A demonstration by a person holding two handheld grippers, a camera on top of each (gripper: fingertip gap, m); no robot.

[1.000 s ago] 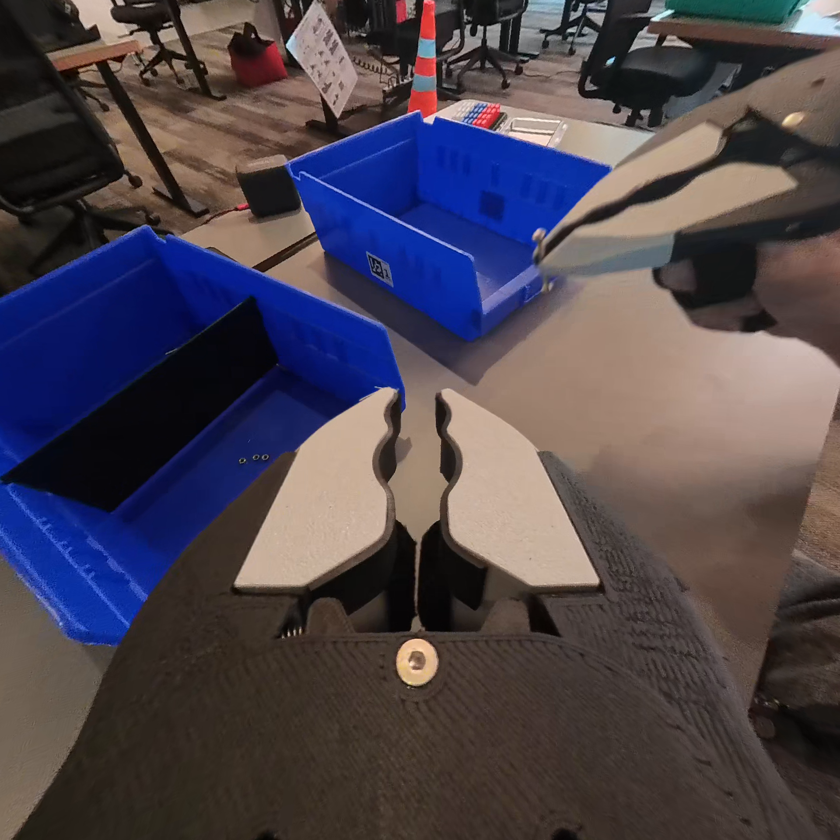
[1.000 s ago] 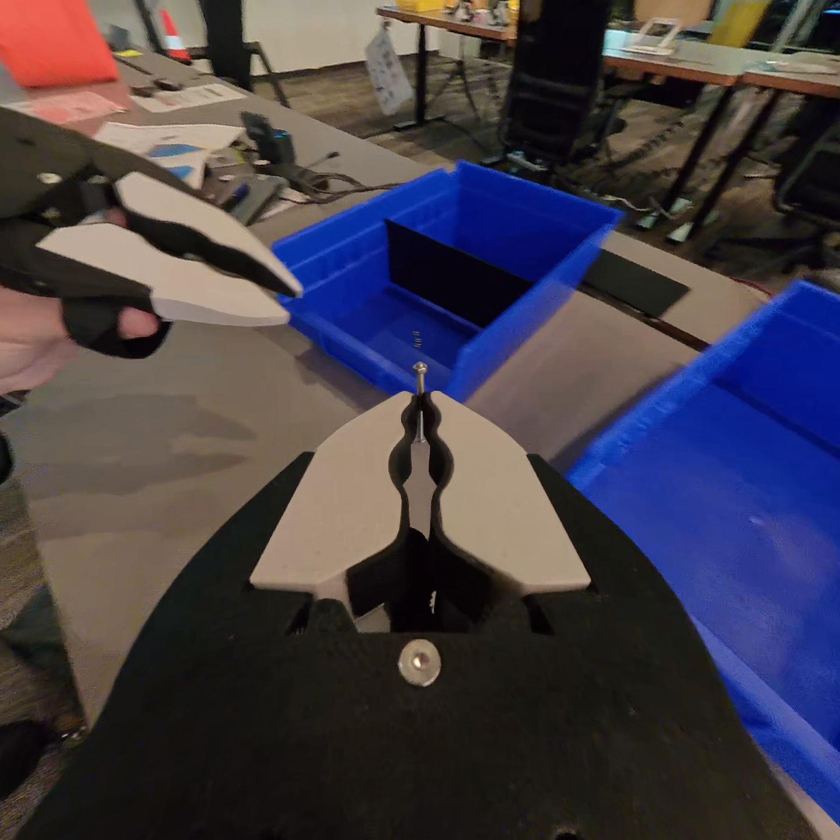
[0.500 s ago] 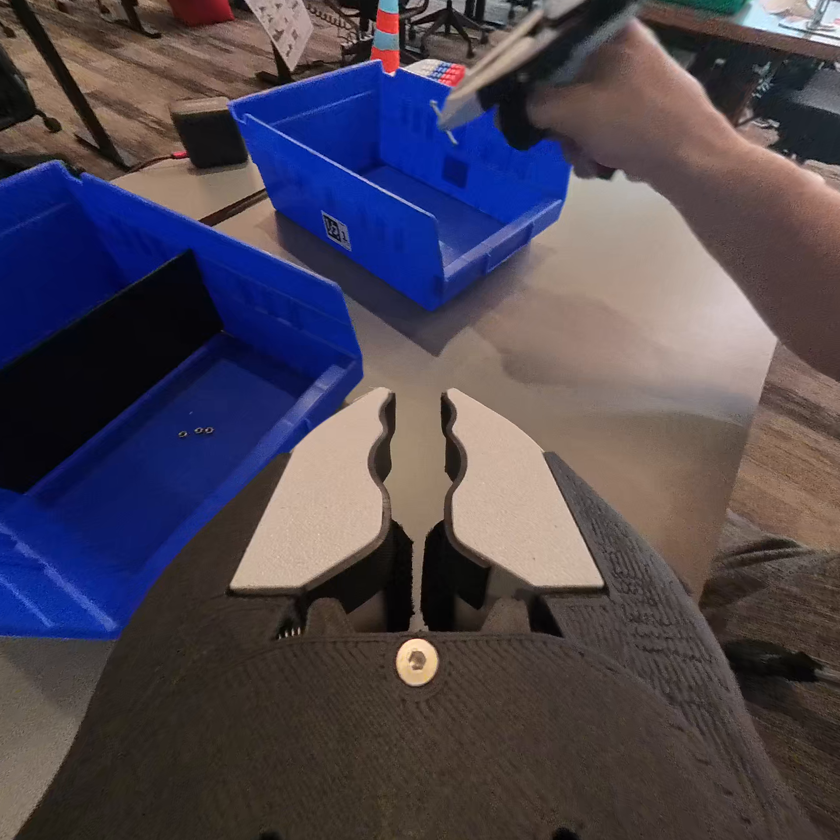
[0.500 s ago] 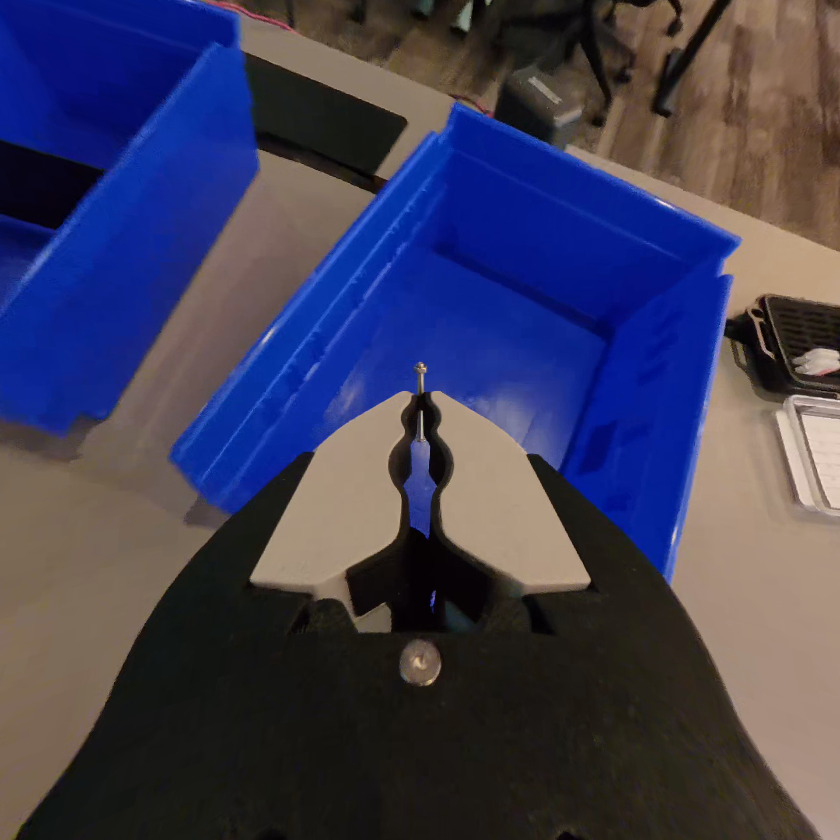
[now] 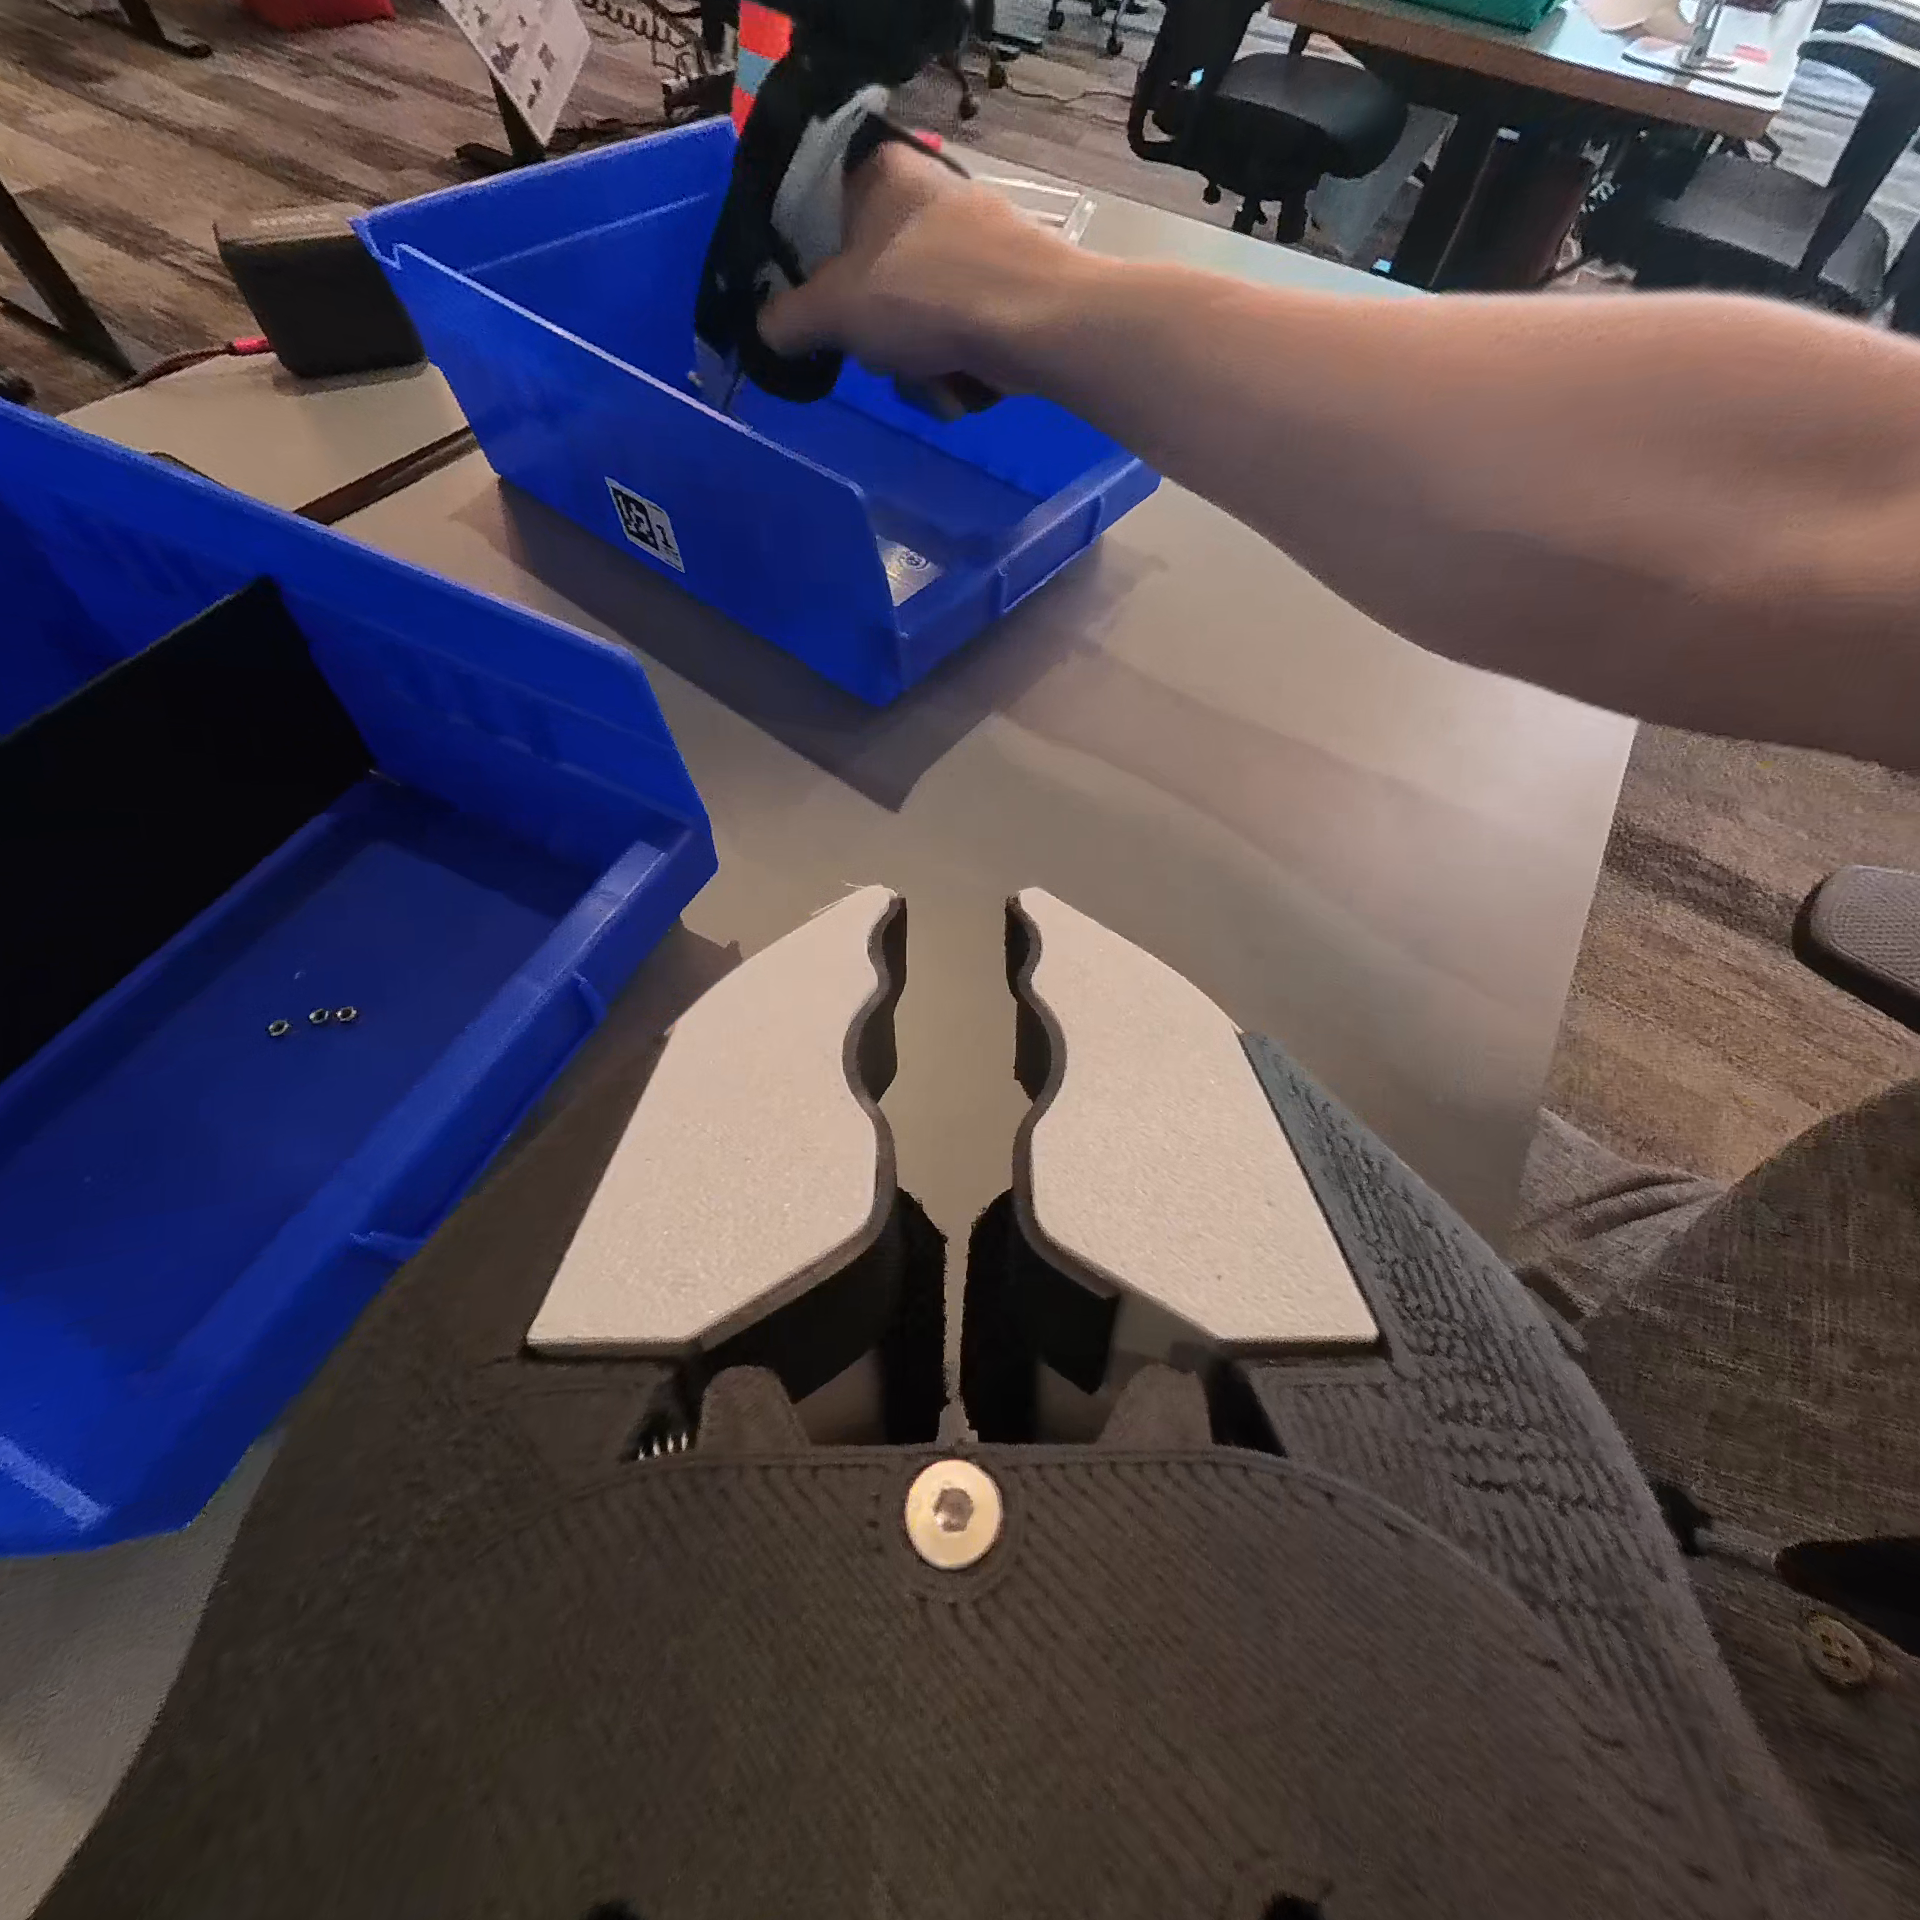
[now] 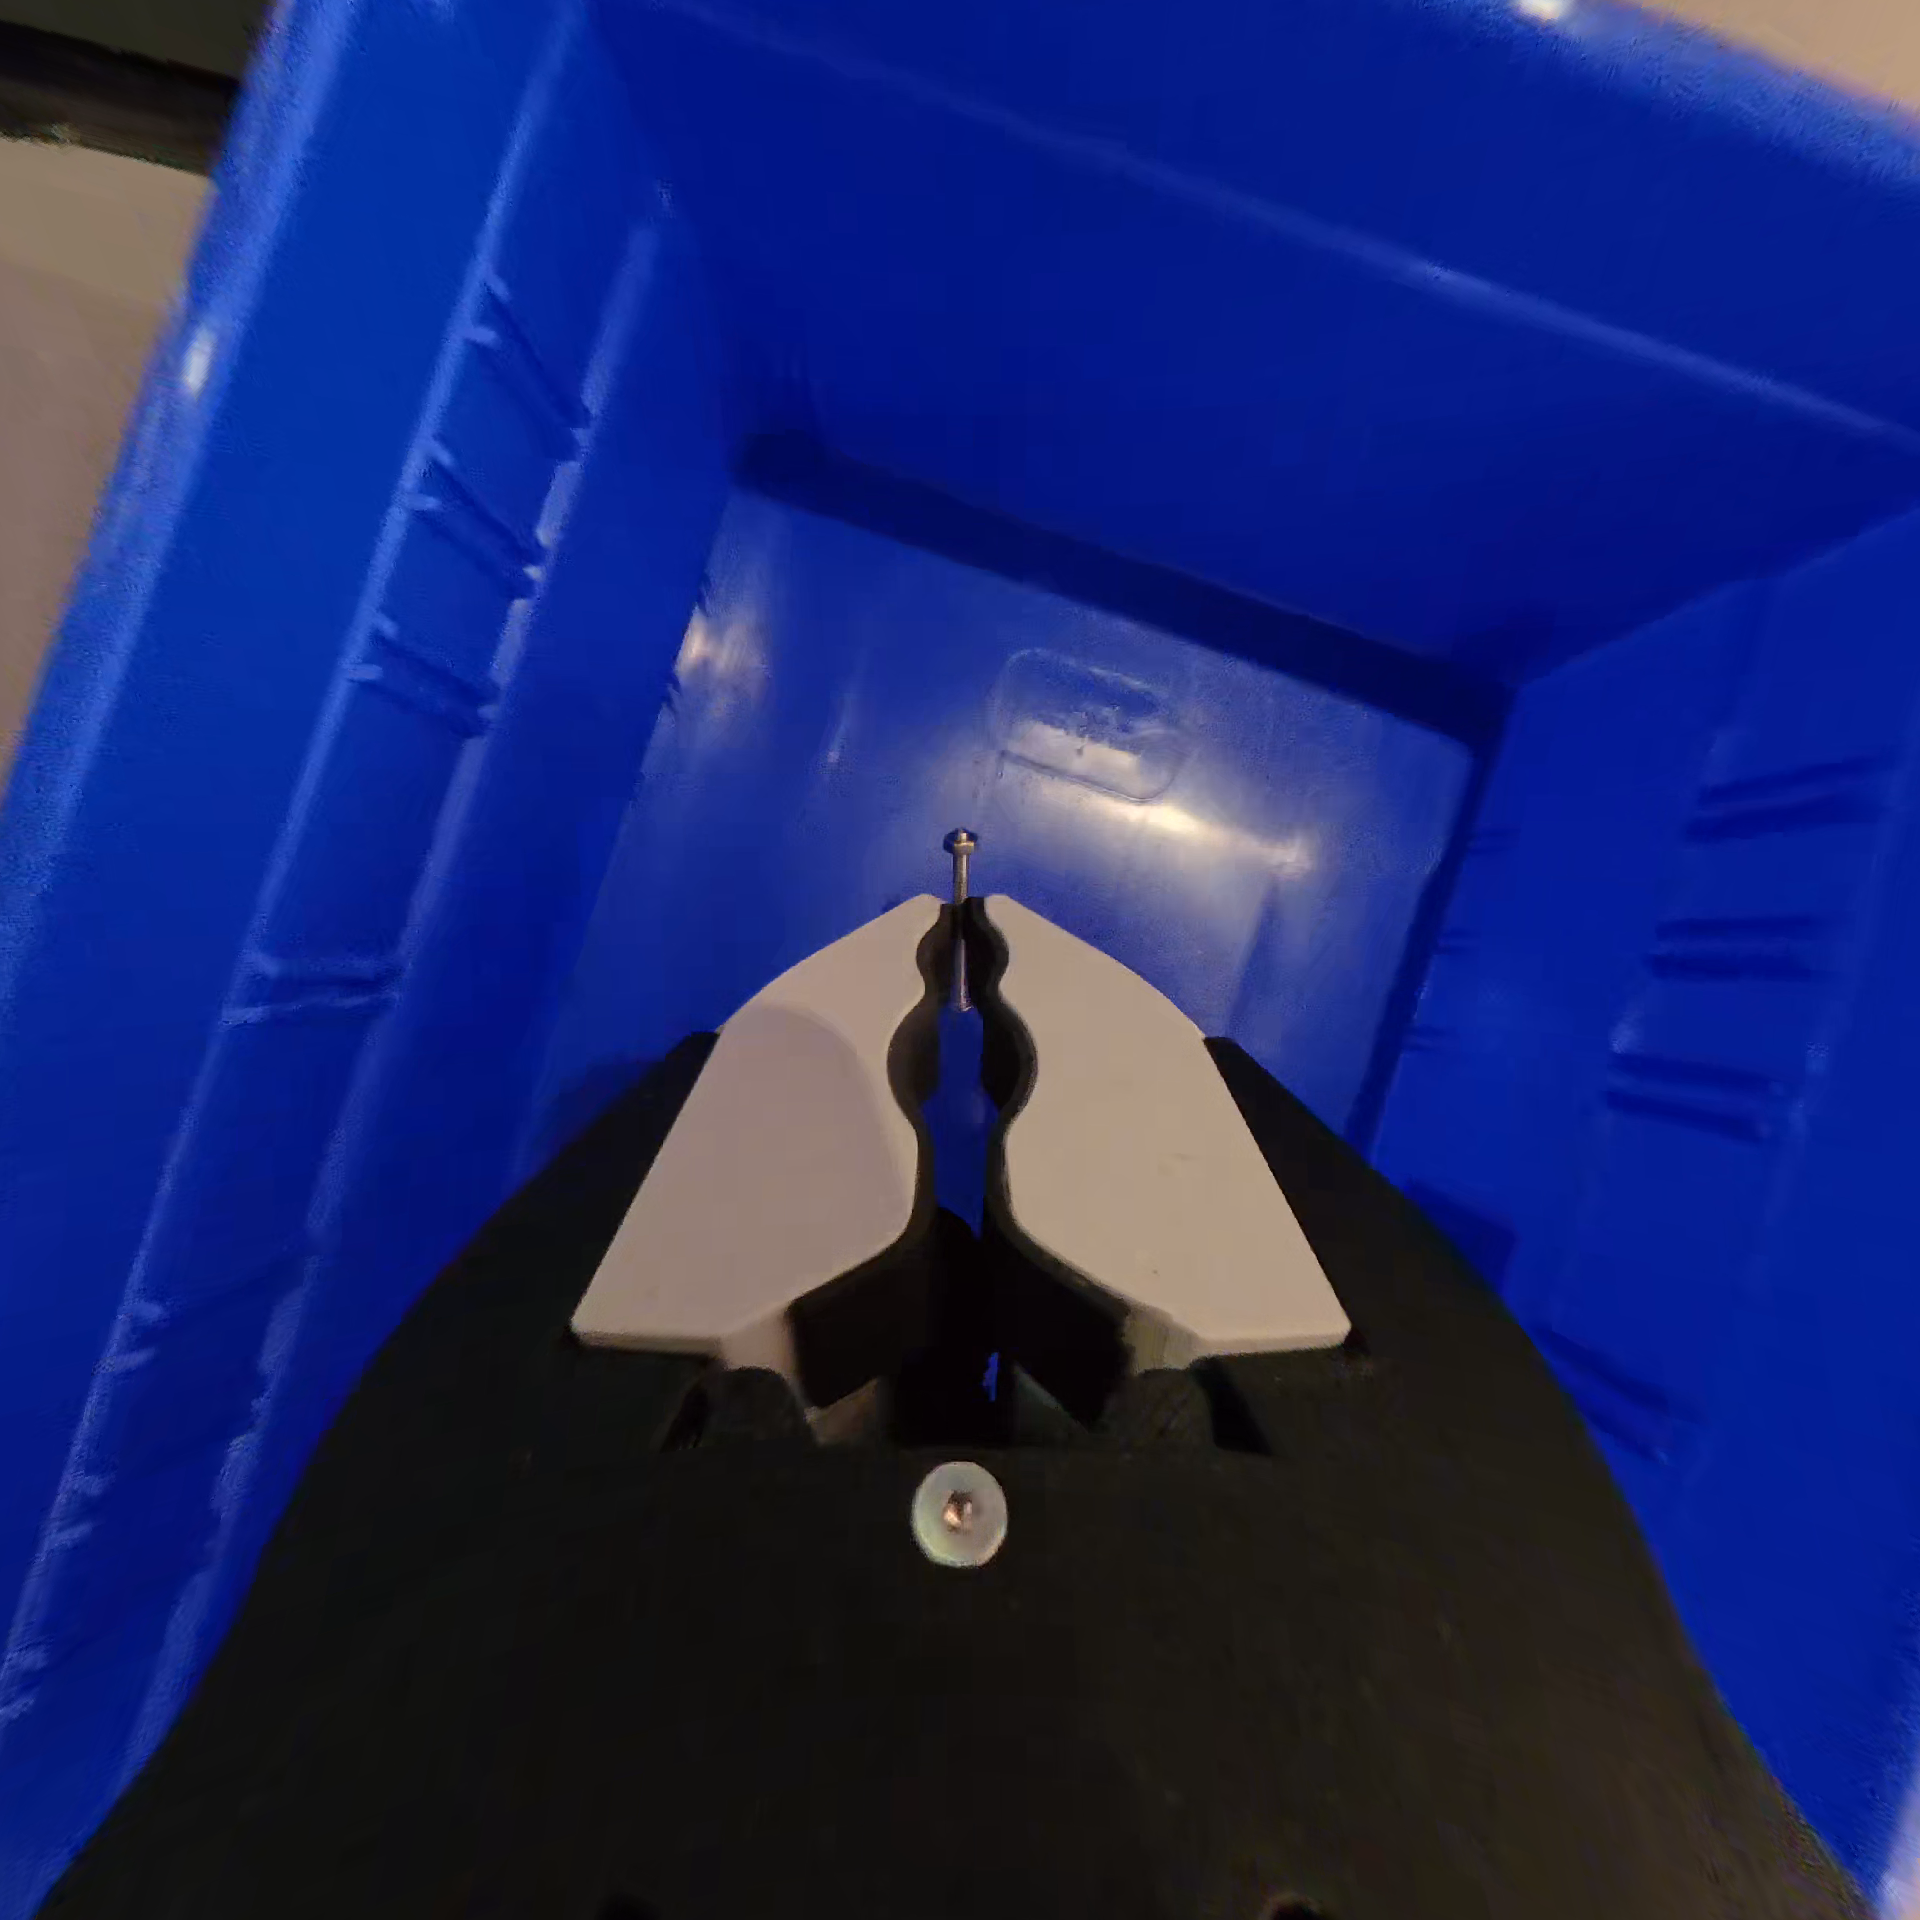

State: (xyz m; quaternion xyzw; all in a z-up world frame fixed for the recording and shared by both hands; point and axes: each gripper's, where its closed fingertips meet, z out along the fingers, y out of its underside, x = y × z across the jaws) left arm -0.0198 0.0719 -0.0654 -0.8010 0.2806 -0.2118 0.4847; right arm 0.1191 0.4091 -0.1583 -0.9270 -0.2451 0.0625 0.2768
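My right gripper (image 6: 963, 902) is shut on a small metal screw (image 6: 961, 854), whose head sticks out past the fingertips. It points down inside the far blue bin (image 6: 312, 727), above its bare floor. In the left wrist view that gripper (image 5: 727, 379), held by a hand, reaches into the same bin (image 5: 727, 520). My left gripper (image 5: 954, 904) is open and empty, hovering over the grey table (image 5: 1247, 831) beside the near blue bin (image 5: 644, 769). That bin holds three small nuts (image 5: 314, 1018) and a black divider (image 5: 156, 769).
A black box (image 5: 312, 301) with a red cable sits at the table's back left. Office chairs, desks, an orange cone (image 5: 756, 62) and a sign stand behind. The table's right edge (image 5: 1590, 935) drops to carpet. The left gripper's tips are roughly 40 centimetres from the right gripper's.
My right gripper has swung from above the table to over the far bin, then down inside it, still holding the screw. My left gripper has drawn back slightly and stays open.
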